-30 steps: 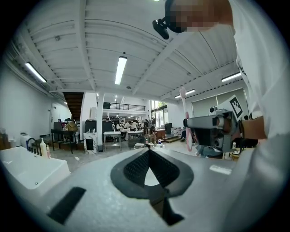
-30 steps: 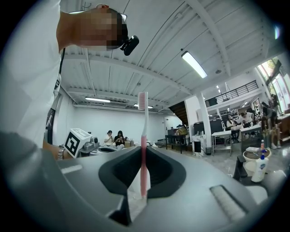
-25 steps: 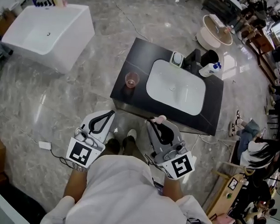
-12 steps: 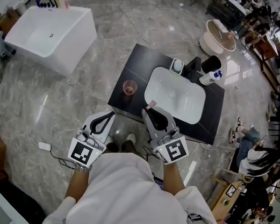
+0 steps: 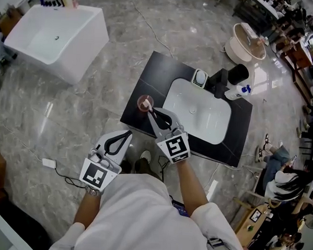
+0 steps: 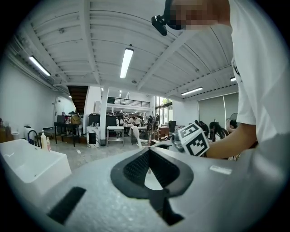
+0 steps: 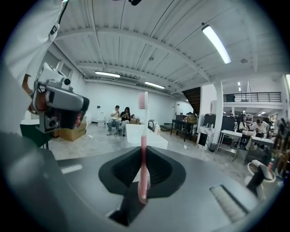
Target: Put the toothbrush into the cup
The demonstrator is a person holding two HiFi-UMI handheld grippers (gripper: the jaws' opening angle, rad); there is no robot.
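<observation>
**Toothbrush held out over the cup by the right gripper**

The slim pink plastic toothbrush [image 7: 143,136] is clamped near its handle end between the jaws of the right gripper [image 7: 144,152], so most of its length projects ahead of them; this is judged to let the brush reach the cup without the gripper body meeting the rim. In the head view, the right gripper [image 5: 153,113] is stretched out to the small translucent pink cup [image 5: 142,101], which stands on the black bench [image 5: 143,77] just beside the white sunken basin [image 5: 199,106]. The brush's far end is seen at or over the cup's mouth; whether it is already inside cannot be told. The left gripper [image 6: 148,152] is kept low by the body, well clear of the bench, its jaws together on nothing, presumably to stay out of the way.
</observation>
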